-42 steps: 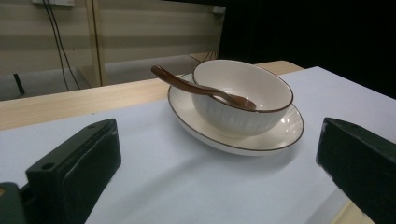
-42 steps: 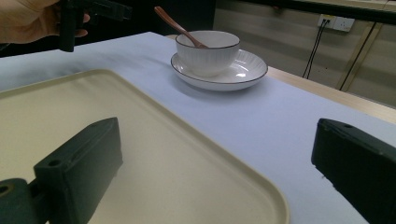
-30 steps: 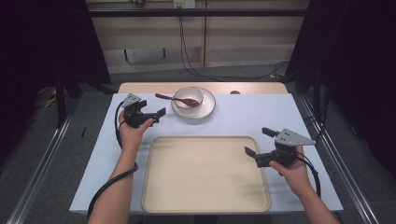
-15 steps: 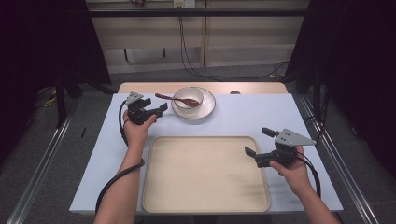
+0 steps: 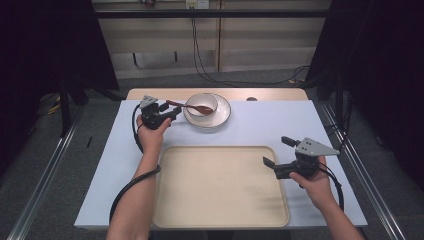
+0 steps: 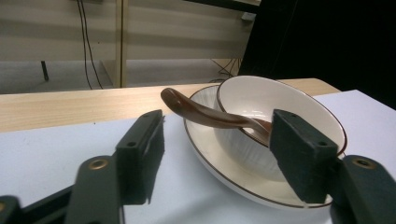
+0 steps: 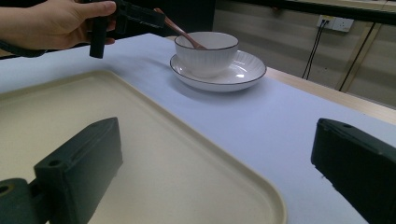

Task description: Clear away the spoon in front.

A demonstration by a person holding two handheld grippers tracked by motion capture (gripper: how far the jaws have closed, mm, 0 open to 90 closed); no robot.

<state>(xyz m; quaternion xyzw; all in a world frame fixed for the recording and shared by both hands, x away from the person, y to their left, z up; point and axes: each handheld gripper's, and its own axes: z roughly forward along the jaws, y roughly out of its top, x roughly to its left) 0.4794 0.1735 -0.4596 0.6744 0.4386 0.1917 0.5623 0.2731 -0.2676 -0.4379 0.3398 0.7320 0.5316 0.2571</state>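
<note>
Brown spoon (image 6: 205, 115) between left gripper (image 6: 219, 154) jaws

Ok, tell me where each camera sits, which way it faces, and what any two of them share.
High view: above the person's side, looking forward and down on the table; both forearms, left hand-held gripper and right hand-held gripper show.
Left gripper view: rides on the left hand-held gripper, looking along its jaws at the spoon in the bowl.
Right gripper view: rides on the right hand-held gripper, looking over the tray toward the bowl; the left hand shows.
All three share bowl, spoon and plate.
</note>
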